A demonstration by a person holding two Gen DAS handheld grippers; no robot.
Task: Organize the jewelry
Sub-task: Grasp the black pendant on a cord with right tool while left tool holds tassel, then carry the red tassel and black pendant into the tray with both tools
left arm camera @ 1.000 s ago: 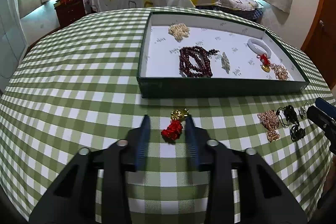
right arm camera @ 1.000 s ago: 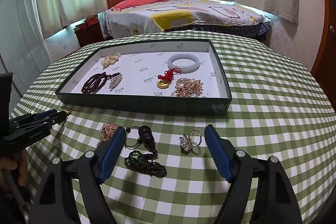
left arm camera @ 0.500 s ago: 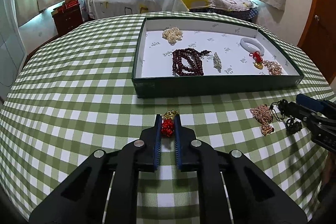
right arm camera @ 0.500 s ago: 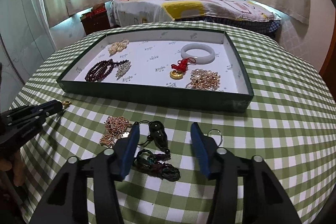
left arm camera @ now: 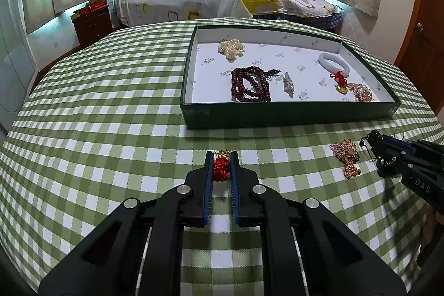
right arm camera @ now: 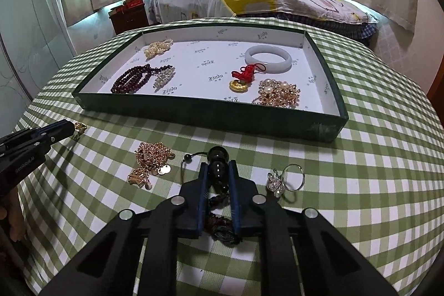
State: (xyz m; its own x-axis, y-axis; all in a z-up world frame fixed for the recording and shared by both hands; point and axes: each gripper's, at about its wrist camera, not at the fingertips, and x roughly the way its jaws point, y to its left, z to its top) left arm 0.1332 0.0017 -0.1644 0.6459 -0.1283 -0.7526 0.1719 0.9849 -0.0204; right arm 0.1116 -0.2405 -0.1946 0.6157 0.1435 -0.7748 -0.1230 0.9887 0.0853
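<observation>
With both grippers down on the checked cloth, left gripper is clamped on the red knot charm, in front of the tray. Right gripper jaws have just closed, pinching the black pendant. Gold chain lies left of it, ring right.

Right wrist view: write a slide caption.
Right hand-held gripper shut on a dark pendant, ring beside it, green tray beyond.

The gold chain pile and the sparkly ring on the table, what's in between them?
In the right wrist view, the dark bead pendant on its cord lies between them, pinched by the right gripper.
</observation>
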